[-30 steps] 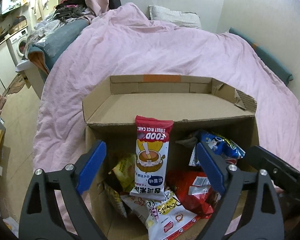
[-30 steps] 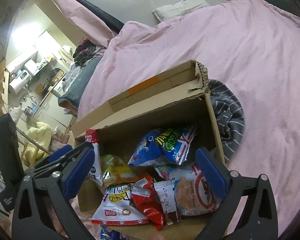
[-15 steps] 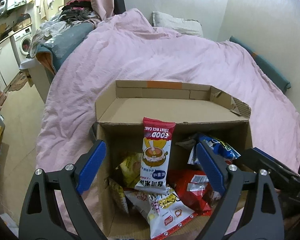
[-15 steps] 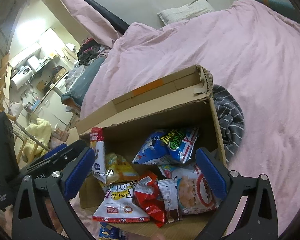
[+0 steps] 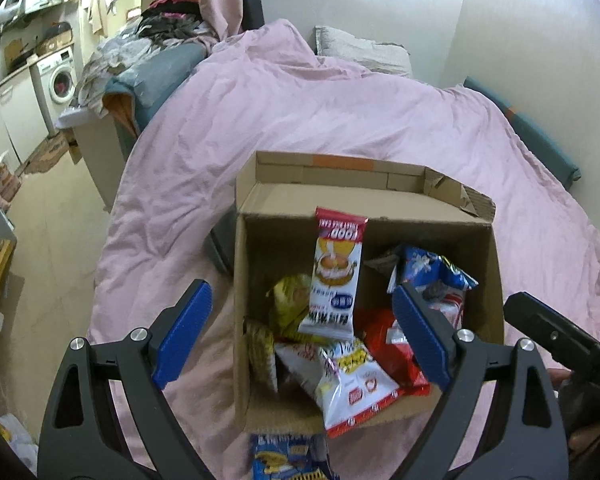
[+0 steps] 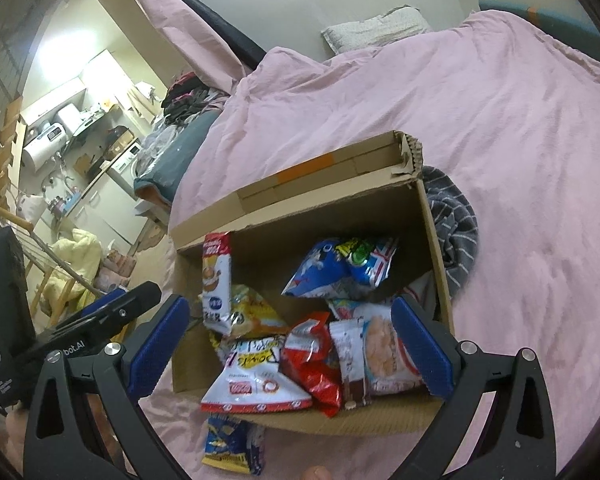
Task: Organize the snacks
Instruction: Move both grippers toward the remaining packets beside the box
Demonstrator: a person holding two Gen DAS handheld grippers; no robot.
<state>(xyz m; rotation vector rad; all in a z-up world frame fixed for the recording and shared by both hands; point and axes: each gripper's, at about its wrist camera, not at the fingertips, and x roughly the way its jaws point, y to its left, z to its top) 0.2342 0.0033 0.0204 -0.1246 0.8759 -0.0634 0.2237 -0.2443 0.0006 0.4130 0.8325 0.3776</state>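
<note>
An open cardboard box (image 5: 440, 216) (image 6: 300, 208) sits on a pink bedspread with several snack packets inside. A white rice cake packet (image 5: 336, 272) (image 6: 217, 280) leans upright against the back wall. A blue packet (image 5: 436, 276) (image 6: 340, 264), a red packet (image 5: 384, 328) (image 6: 312, 360) and a white Bowls packet (image 5: 352, 384) (image 6: 256, 380) lie inside. A blue packet (image 5: 288, 456) (image 6: 234, 444) lies on the bed in front of the box. My left gripper (image 5: 300, 332) and right gripper (image 6: 288, 344) are both open and empty, held above the box's near side.
A grey striped cloth (image 6: 456, 232) lies right of the box. A pillow (image 5: 360, 50) is at the bed's head. A teal cushion (image 5: 540, 136) lines the right wall. A washing machine (image 5: 58, 76) and clutter stand at the left, past the bed edge.
Both grippers have pulled back and up from the box, so more of it shows. The blue packet on the bed in front of the box has come into view.
</note>
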